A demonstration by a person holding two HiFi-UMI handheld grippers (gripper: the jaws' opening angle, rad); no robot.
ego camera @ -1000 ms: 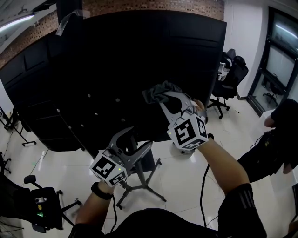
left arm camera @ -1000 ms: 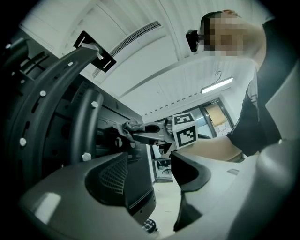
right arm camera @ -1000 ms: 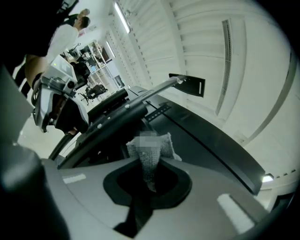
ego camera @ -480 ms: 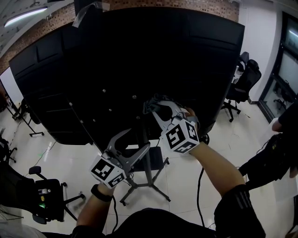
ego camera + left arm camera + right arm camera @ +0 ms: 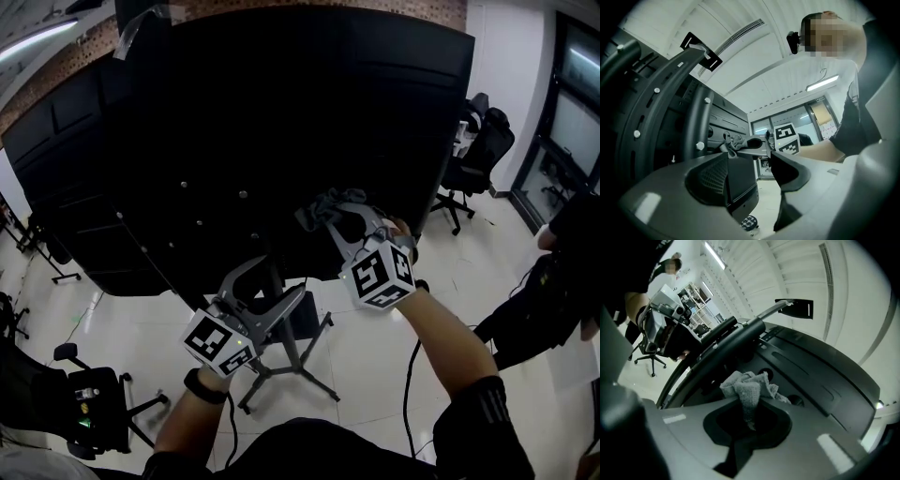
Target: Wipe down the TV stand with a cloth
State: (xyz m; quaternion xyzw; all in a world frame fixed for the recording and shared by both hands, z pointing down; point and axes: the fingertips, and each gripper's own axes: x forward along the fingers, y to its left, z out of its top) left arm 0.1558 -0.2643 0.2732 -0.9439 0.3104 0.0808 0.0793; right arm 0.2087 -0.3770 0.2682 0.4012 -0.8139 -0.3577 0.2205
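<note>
Right gripper (image 5: pixel 330 212) is clamped on a grey cloth (image 5: pixel 747 383). Only a narrow fold sits between the jaws; the rest is bunched past the tips, up against the big black back panel (image 5: pixel 281 112) above the TV stand (image 5: pixel 292 367). I cannot tell whether it actually touches. The left gripper (image 5: pixel 279 279) hangs lower, beside the stand's post, jaws apart with nothing between them.

With so little cloth pinched, I'd expect a drag across the screw heads (image 5: pixel 243 194) on the panel to snag it and pull it free. A hard push could also rock the stand, since nothing braces it.

Compared with a second ago, the cloth sits a little lower on the panel. The grip looks the same, and the left gripper has barely moved.
</note>
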